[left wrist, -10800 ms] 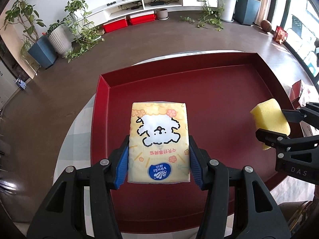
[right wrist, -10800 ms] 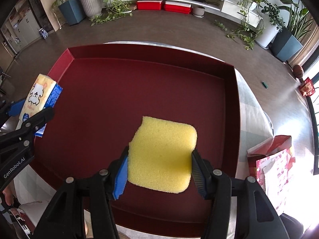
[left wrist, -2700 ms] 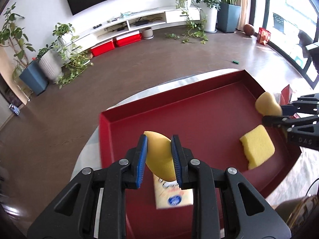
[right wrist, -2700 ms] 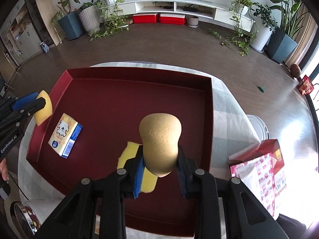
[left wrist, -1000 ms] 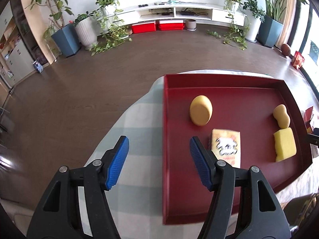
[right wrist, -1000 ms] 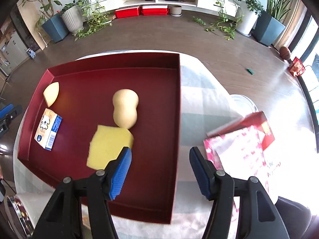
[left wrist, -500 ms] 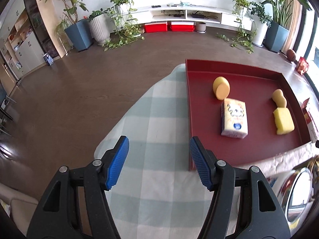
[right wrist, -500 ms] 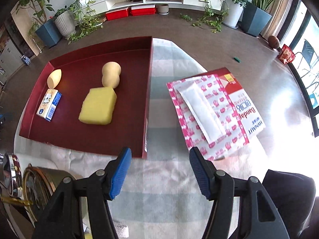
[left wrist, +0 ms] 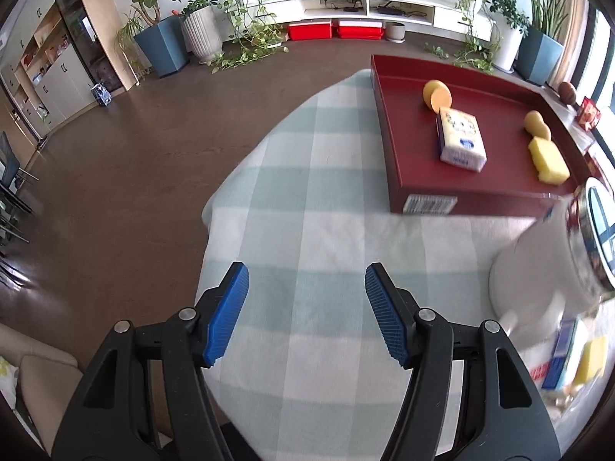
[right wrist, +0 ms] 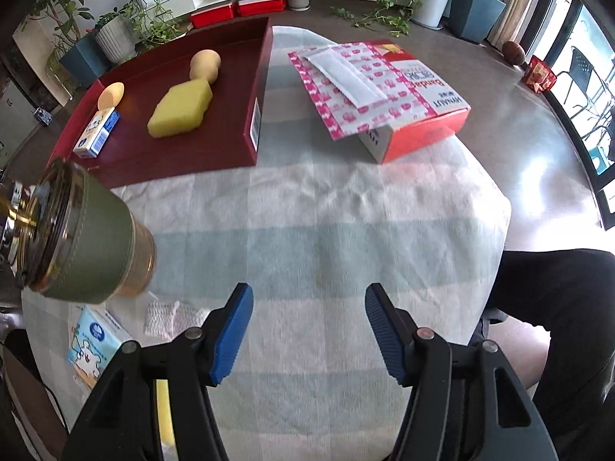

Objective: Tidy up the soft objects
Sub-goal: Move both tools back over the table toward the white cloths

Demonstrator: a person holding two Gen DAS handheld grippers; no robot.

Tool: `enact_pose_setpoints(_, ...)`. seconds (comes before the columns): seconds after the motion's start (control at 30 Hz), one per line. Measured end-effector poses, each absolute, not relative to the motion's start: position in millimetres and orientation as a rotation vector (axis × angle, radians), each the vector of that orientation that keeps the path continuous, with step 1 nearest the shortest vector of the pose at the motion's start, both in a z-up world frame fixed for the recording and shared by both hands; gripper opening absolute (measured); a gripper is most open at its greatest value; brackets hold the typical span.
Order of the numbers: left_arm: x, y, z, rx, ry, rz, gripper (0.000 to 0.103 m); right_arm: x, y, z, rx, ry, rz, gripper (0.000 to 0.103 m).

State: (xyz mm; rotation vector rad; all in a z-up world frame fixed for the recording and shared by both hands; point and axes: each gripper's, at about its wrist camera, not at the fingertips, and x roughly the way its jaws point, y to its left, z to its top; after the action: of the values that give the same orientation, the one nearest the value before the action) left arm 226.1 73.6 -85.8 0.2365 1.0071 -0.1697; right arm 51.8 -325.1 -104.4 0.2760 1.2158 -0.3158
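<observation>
Landmark: red tray, on a table under a pale green-and-white check cloth.

In the tray:
- Tissue pack, yellow with a cartoon dog print, lying flat toward the tray's left part.
- Round yellow sponge, just behind the tissue pack, touching or nearly touching it.
- Square yellow sponge, flat, toward the tray's right part, well apart from the tissue pack.
- Gourd-shaped tan sponge, just behind the square sponge, ends meeting.

Outside the tray:
- Red-and-pink printed box, on the cloth to the tray's right, flap folded open.
- Green-sleeved jar, nearer than the tray's front edge; the left view shows a blurred white vessel with a metal rim in about that place.
- Small blue-and-white pack and a scrap of white knit, nearer still than the jar.

Grippers:
- Left gripper: jaws spread, nothing between them, over bare cloth nearer than the tray and to its left.
- Right gripper: jaws spread, nothing between them, over bare cloth nearer than the tray's right corner.

A person's dark-clad leg shows at the table's edge.
</observation>
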Motion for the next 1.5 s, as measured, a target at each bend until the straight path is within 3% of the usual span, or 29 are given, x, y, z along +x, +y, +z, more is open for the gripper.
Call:
enact_pose_setpoints(0.93,71.1,-1.7,-109.6,0.359,1.112,-0.537,0.062,-23.1,-212.8,-100.3,0.249,1.177,-0.136,0.064)
enact_pose_setpoints(1.5,32.9,-37.9,-123.7,0.388,1.197,-0.674,0.062,-19.5,-170.4,-114.0,0.237,1.206,-0.035,0.064)
